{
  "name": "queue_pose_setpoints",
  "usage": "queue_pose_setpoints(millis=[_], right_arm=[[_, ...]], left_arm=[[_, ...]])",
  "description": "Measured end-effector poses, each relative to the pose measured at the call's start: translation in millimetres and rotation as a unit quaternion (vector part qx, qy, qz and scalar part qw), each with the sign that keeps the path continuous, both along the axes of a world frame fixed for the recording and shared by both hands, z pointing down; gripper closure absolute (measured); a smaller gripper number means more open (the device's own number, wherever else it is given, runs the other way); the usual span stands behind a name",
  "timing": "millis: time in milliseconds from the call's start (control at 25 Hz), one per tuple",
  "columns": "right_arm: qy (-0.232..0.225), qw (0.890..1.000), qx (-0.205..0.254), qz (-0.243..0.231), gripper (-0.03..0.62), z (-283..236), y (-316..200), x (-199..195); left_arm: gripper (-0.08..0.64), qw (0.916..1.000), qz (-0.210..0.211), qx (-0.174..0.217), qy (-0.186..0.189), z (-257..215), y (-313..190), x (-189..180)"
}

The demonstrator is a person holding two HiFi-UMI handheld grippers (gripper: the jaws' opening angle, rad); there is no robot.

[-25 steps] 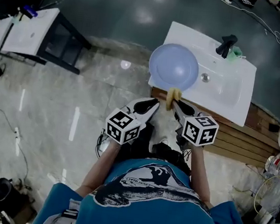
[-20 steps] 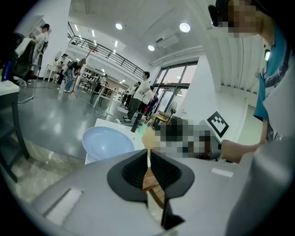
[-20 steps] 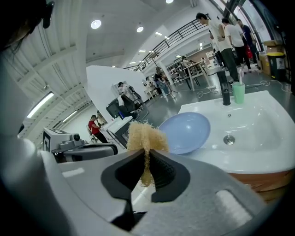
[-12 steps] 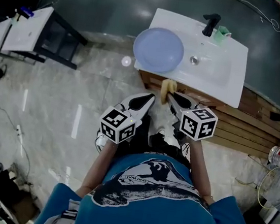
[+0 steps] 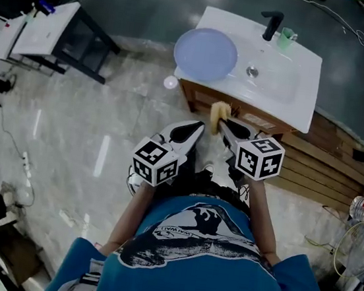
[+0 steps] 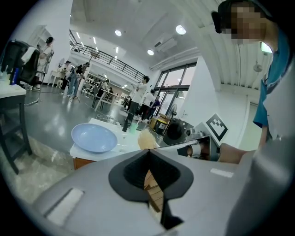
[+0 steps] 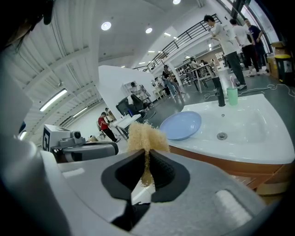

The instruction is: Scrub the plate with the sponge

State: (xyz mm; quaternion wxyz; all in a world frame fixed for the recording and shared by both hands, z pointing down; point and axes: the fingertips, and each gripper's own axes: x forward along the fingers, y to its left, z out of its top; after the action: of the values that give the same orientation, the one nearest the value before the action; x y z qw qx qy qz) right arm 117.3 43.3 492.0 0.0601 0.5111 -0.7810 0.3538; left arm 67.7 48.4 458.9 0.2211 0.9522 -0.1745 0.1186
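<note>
No scrubbing yet: the right gripper [image 5: 221,123] jaws clamp the sponge [image 5: 217,112], near the plate [image 5: 205,53] but not touching; the left gripper [image 5: 200,130] jaws are together, empty.

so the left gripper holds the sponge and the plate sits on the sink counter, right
No, the right gripper holds the sponge, as the right gripper view shows; the left gripper is shut and empty. The plate does sit on the sink counter.
</note>
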Motion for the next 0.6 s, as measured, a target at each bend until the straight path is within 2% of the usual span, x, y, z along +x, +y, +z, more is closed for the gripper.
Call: queue_pose_setpoints(millis=[600], right_arm=[[0.002, 1.0, 0.012, -0.014, 0.565, -2, 30, -7]], left_arm=[[0.549, 0.9999, 0.007, 0.007, -0.008, 3, 42, 1]])
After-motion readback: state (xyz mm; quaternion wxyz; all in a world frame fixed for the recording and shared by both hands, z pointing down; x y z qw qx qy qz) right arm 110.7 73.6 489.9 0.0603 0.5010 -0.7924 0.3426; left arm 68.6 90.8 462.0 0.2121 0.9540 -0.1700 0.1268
